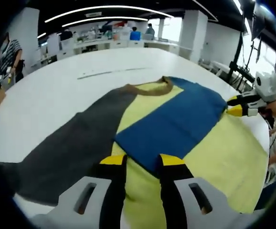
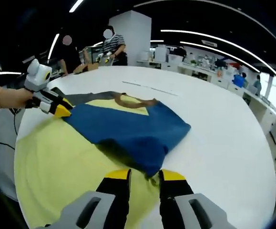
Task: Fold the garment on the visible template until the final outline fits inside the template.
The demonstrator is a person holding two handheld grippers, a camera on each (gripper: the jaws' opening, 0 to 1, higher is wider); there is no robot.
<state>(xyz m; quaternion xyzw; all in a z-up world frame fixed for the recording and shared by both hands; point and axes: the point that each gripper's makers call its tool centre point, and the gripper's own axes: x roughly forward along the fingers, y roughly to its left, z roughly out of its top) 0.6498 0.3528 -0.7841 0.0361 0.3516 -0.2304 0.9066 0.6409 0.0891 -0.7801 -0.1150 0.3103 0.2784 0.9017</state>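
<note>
A colour-block garment lies flat on the white table (image 1: 52, 95). It has a yellow body (image 1: 223, 157), a grey sleeve (image 1: 71, 148) spread to the left, a brown collar (image 1: 152, 88) and a blue part (image 1: 176, 121) folded over the yellow. My left gripper (image 1: 142, 160) is open, with the near corner of the blue fold lying between its tips. My right gripper (image 2: 145, 175) is open too, at the fold's other corner (image 2: 149, 167). The right gripper (image 1: 235, 106) reaches the blue edge from the right. The left gripper (image 2: 61, 109) comes in from the left.
A thin line (image 1: 109, 72) runs across the table beyond the collar. A person's hand (image 2: 6, 98) holds the left gripper. People (image 2: 111, 45) stand at the table's far side, with desks and pillars behind. Bare tabletop (image 2: 223, 133) lies right of the garment.
</note>
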